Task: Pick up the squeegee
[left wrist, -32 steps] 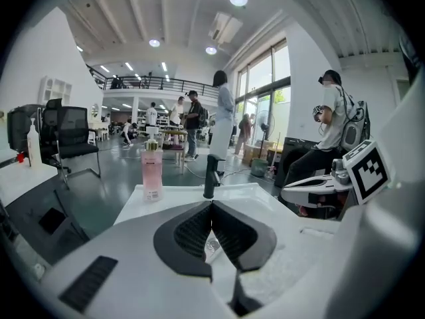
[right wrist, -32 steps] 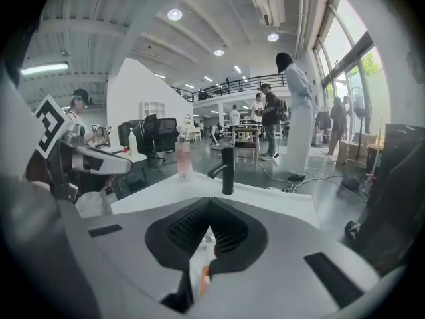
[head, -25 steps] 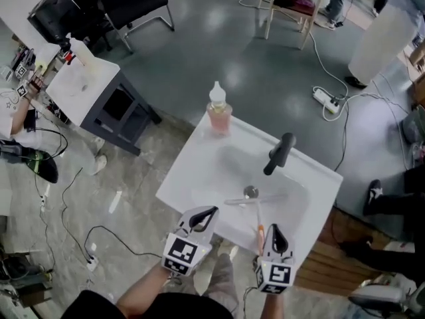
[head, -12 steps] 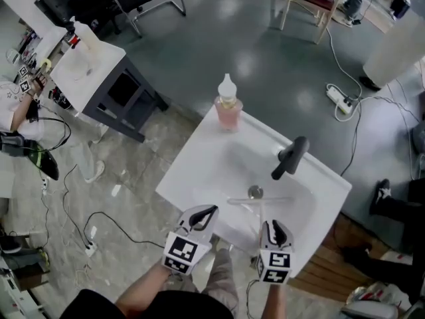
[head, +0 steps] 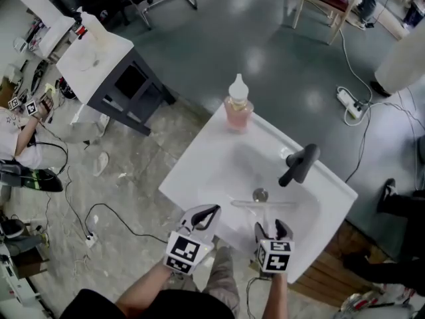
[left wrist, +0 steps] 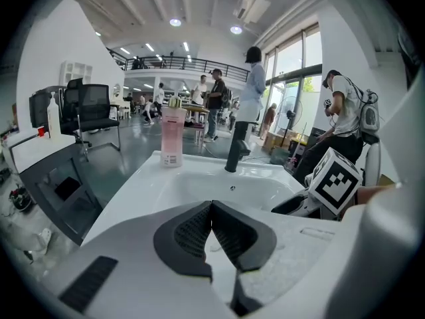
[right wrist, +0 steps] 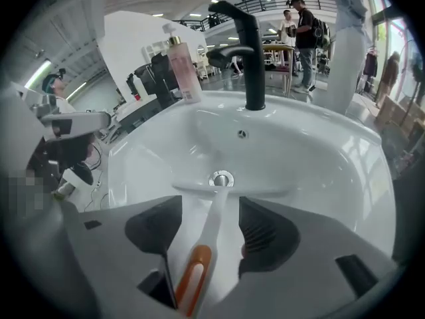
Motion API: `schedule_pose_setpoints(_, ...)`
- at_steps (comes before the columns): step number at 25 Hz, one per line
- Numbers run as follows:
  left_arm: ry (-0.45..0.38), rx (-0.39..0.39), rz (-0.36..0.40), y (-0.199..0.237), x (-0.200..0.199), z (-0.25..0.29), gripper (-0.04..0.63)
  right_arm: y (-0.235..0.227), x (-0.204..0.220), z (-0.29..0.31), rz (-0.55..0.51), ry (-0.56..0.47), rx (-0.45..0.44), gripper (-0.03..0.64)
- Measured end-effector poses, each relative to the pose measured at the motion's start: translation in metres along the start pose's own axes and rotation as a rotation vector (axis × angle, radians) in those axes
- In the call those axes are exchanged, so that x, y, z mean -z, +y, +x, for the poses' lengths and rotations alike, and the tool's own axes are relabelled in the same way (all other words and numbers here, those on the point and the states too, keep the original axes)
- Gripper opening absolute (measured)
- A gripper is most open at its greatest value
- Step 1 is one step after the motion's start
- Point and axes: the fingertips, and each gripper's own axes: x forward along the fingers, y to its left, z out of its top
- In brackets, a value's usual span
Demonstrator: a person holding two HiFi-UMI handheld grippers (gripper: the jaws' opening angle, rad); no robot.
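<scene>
Since the white sink (head: 189, 171) sloped smoothly down to its drain (right wrist: 221, 178), I judged slipping the main risk. The black faucet (head: 299, 165) stood at the far rim, and a hasty lift might have swung the blade into it. The squeegee (right wrist: 214, 221) lay in the basin, blade across by the drain, handle running back toward me up the near wall. A crooked close could have nudged it sideways or sent it sliding. My right tongs (right wrist: 209, 208) were spreading, pads either side of the handle without pressing it. My left tongs (left wrist: 212, 212) were pressed together, empty, by the front rim.
</scene>
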Motion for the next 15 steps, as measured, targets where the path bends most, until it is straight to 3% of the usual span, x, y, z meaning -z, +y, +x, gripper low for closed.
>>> schedule_pose_setpoints(6,0.008,-0.020,-0.016,0.007,0.005,0.002,0.003,-0.003,0.012,0.015,-0.007,0.074,0.005,0.256)
schedule_pose_setpoints(12,0.016,-0.034,-0.030,0.009,0.010,0.005,0.003,-0.005,0.020,0.022,-0.016,0.115,0.009,0.150)
schedule_pose_setpoints(15,0.019,-0.042,-0.038,0.012,0.011,0.005,0.003,-0.004,0.023,0.024,-0.014,0.137,0.009,0.134)
